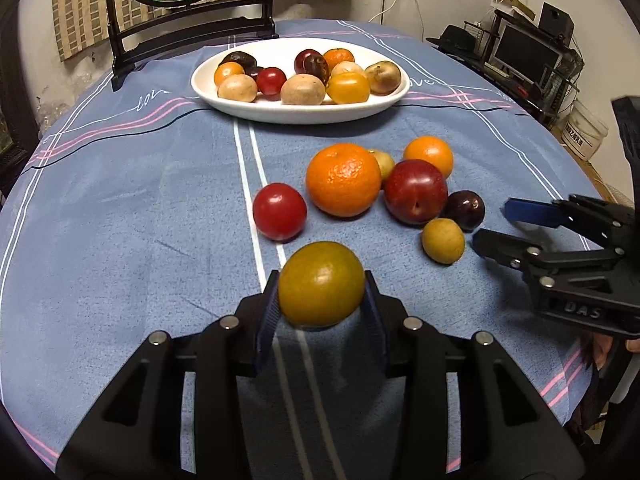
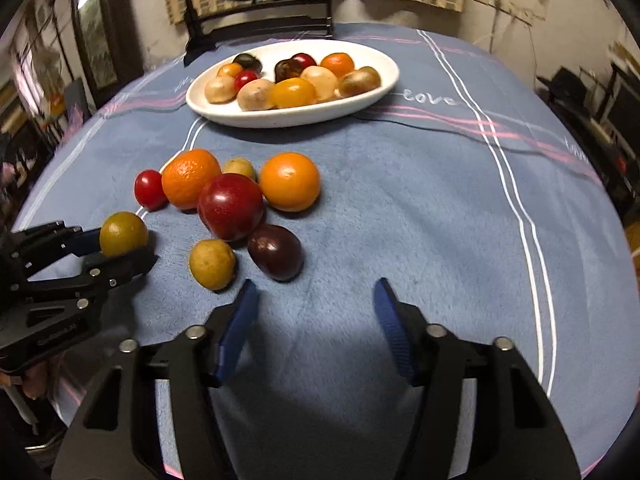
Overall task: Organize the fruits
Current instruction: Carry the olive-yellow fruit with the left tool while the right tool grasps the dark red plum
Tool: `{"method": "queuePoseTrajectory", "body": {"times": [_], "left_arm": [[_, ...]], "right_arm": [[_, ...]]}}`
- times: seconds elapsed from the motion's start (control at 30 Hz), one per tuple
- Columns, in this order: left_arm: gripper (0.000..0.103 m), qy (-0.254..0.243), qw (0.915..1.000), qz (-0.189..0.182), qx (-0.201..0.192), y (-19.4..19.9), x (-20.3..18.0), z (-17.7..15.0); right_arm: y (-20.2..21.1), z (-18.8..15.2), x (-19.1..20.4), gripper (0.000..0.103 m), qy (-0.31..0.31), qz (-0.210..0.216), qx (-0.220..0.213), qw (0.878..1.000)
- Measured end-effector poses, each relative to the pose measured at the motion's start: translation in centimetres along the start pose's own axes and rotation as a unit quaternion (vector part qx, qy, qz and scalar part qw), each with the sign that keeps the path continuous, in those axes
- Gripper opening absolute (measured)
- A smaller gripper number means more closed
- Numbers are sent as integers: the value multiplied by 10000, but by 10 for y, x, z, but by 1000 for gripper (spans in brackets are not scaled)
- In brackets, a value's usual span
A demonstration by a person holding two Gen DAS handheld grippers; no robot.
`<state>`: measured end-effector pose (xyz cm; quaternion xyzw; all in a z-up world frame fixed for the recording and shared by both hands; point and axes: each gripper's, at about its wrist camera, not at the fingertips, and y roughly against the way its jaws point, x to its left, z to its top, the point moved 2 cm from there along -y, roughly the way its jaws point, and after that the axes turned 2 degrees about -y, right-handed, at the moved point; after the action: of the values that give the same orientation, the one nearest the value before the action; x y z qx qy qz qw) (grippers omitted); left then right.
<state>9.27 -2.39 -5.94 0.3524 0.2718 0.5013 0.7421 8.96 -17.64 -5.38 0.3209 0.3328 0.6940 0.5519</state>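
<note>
Gripping a yellow-green fruit [image 1: 321, 283] between both pads, the left tool [image 1: 322, 300] holds it above the blue cloth of the tabletop [image 1: 120, 208]. The right tool [image 2: 314, 320] (its blue pads spread apart, nothing between them) hangs near a small yellow fruit [image 2: 212, 264] and a dark plum [image 2: 276, 252]. Beyond these lie a red plum [image 2: 231, 206], two oranges and a red tomato [image 2: 149, 189]. Farther back, a white oval dish [image 1: 300, 114] carries more fruit.
</note>
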Motion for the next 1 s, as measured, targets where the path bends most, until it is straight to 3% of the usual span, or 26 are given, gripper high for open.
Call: {"method": "queuePoseTrajectory", "body": {"times": [0.2, 0.3, 0.63, 0.83, 1.0], "left_arm": [[40, -20, 10000, 10, 4, 0, -1, -1], [40, 41, 10000, -67, 29, 0, 1, 0], [40, 304, 9992, -237, 100, 0, 7, 2], [40, 623, 9974, -336, 91, 0, 12, 2], [40, 568, 9978, -332, 66, 0, 11, 2]], "right_arm": [[-14, 19, 16, 45, 281, 140, 32, 9995], [-14, 21, 19, 30, 301, 101, 92, 9995], [6, 8, 1, 30, -116, 421, -128, 9990], [17, 4, -12, 30, -275, 407, -261, 9985], [22, 3, -14, 30, -324, 450, -325, 9979]]}}
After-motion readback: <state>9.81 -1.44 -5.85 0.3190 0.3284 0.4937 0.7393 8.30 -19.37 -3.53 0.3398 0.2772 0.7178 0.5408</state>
